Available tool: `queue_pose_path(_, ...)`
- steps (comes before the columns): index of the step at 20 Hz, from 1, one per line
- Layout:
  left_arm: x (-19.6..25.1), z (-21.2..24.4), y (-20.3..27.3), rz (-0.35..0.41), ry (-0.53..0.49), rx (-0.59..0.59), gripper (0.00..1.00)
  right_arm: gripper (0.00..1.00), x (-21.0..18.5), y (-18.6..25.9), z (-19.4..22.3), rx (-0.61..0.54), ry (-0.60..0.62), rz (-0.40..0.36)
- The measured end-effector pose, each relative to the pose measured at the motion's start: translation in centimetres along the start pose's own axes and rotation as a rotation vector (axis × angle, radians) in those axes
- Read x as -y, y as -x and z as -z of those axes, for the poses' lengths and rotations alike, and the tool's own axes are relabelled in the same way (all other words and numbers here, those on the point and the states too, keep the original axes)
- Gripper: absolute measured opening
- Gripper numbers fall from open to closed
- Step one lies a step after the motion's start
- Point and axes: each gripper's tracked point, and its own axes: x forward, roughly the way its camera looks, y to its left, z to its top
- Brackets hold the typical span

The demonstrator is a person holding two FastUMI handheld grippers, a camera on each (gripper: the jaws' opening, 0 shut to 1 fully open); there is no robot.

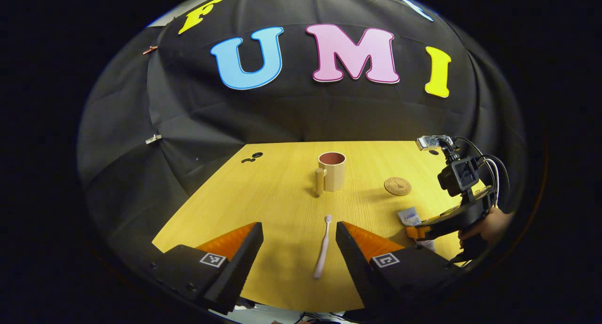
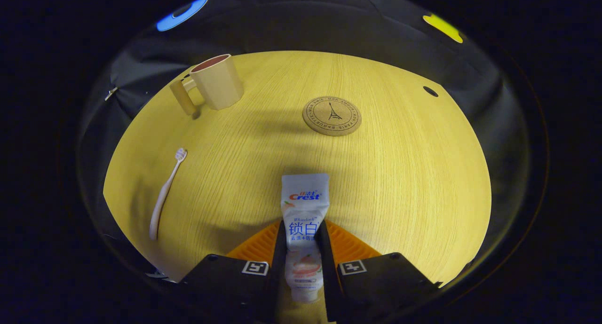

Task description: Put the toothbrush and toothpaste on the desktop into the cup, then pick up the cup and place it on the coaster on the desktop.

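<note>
A pale pink toothbrush (image 1: 323,247) lies on the wooden desktop (image 1: 282,201) between the spread fingers of my left gripper (image 1: 299,233), which is open around it without touching. Behind it stands a beige cup (image 1: 332,171) with a handle, upright. A round cork coaster (image 1: 397,186) lies to the cup's right. My right gripper (image 2: 301,230) is shut on the white toothpaste tube (image 2: 304,206), gripping its middle; the tube's flat end points forward. From the right gripper view the cup (image 2: 216,82), the coaster (image 2: 332,115) and the toothbrush (image 2: 164,194) lie ahead. The right gripper (image 1: 416,231) and a hand also show at far right.
The desktop (image 2: 400,173) has small cable holes at its far corners (image 1: 254,157) (image 2: 430,91). Black cloth walls surround the table on the far and left sides. Bare wood lies between cup and coaster.
</note>
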Motion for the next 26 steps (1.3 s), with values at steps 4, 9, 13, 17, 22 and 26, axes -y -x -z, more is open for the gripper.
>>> queue_pose_path(4,-0.2,0.4,-0.5,-0.011,-0.008,-0.005,0.97,0.32,-0.4,0.3,0.1,-0.043,-0.056,-0.087)
queue_pose_path(9,0.6,1.3,-3.1,0.072,-0.017,-0.047,0.97,0.32,0.4,1.6,-0.6,-0.010,-0.050,-0.117)
queue_pose_path(13,1.5,3.6,-6.4,0.129,-0.005,-0.141,0.97,0.31,0.9,3.1,-1.8,0.020,-0.096,-0.143)
queue_pose_path(17,1.2,6.5,-10.0,0.119,0.034,-0.266,0.97,0.32,1.9,4.3,-2.5,0.050,-0.115,-0.141)
queue_pose_path(22,3.2,8.8,-12.3,0.188,0.038,-0.374,0.93,0.32,3.1,5.3,-3.4,0.086,-0.141,-0.134)
queue_pose_path(26,4.1,9.9,-13.0,0.190,-0.016,-0.436,0.91,0.32,3.1,6.1,-4.3,0.114,-0.163,-0.156)
